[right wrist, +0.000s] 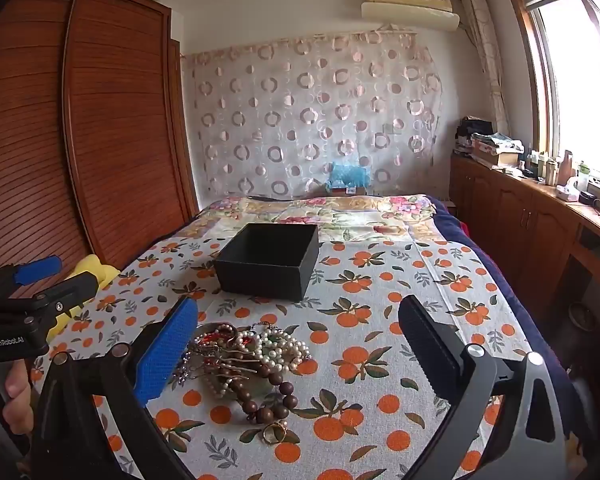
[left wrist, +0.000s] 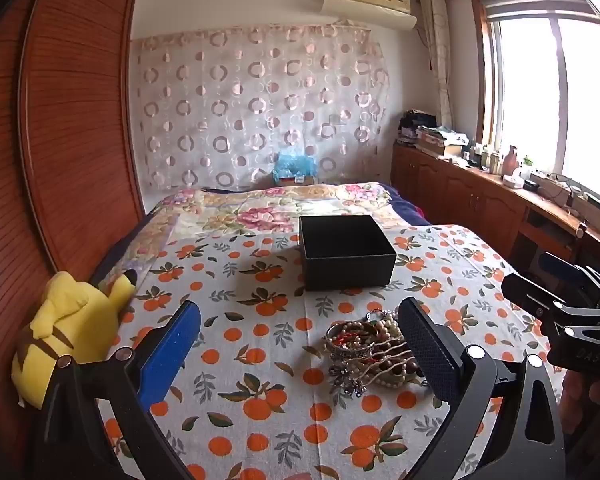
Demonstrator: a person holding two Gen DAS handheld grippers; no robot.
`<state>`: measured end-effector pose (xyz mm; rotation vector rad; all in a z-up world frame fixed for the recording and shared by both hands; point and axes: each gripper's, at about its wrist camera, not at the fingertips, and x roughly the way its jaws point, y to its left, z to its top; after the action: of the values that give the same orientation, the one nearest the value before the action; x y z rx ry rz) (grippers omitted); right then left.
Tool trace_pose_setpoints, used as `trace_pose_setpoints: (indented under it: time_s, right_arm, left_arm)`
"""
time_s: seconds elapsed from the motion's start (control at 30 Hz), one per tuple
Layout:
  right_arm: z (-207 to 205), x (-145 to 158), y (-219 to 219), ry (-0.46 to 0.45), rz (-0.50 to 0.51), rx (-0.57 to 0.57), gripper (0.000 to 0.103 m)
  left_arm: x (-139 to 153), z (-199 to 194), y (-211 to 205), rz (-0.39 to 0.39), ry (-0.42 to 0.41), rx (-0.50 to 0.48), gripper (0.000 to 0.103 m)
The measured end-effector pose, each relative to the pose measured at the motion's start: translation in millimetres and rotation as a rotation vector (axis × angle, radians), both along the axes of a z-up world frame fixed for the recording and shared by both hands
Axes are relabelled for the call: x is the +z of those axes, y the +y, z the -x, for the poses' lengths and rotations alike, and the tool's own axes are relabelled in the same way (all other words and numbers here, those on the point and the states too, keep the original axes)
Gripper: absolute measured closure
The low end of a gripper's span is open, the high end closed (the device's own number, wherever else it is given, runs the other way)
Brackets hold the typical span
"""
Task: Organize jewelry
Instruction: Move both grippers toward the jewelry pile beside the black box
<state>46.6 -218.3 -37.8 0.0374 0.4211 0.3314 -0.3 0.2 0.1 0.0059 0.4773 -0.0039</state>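
Note:
A tangled jewelry pile (left wrist: 364,348) (right wrist: 244,356) of pearl strands, silver bangles and red pieces lies on the orange-print cloth. A brown wooden bead bracelet (right wrist: 268,396) and a gold ring (right wrist: 275,434) sit at its near edge. Behind it stands an open black box (left wrist: 346,254) (right wrist: 268,258), which looks empty. My left gripper (left wrist: 300,306) (right wrist: 74,272) is open, with the pile just inside its right finger. My right gripper (right wrist: 299,304) (left wrist: 528,270) is open as well, the pile lying by its blue left pad. Neither holds anything.
A yellow plush toy (left wrist: 68,328) rests at the cloth's left edge, against the wooden wardrobe (left wrist: 72,120). A floral quilt (left wrist: 268,208) covers the bed behind the box. Wooden cabinets (right wrist: 540,232) with clutter run under the window on the right. A hand (right wrist: 12,396) grips the left tool.

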Motion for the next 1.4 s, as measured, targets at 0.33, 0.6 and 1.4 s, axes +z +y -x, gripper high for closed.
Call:
trace_pose_setpoints:
  time_s: [0.33, 0.6, 1.4]
  right_arm:
    - [0.8, 0.5, 0.5, 0.002, 0.003, -0.001, 0.002]
    - [1.2, 0.9, 0.1, 0.001, 0.003, -0.001, 0.002]
    - [0.6, -0.1, -0.7, -0.001, -0.003, -0.002, 0.002]
  left_arm:
    - [0.1, 0.1, 0.2, 0.004, -0.004, 0.000, 0.007]
    - [0.1, 0.2, 0.3, 0.007, -0.005, 0.000, 0.007]
    - [0.1, 0.1, 0.3, 0.009, -0.004, 0.000, 0.007]
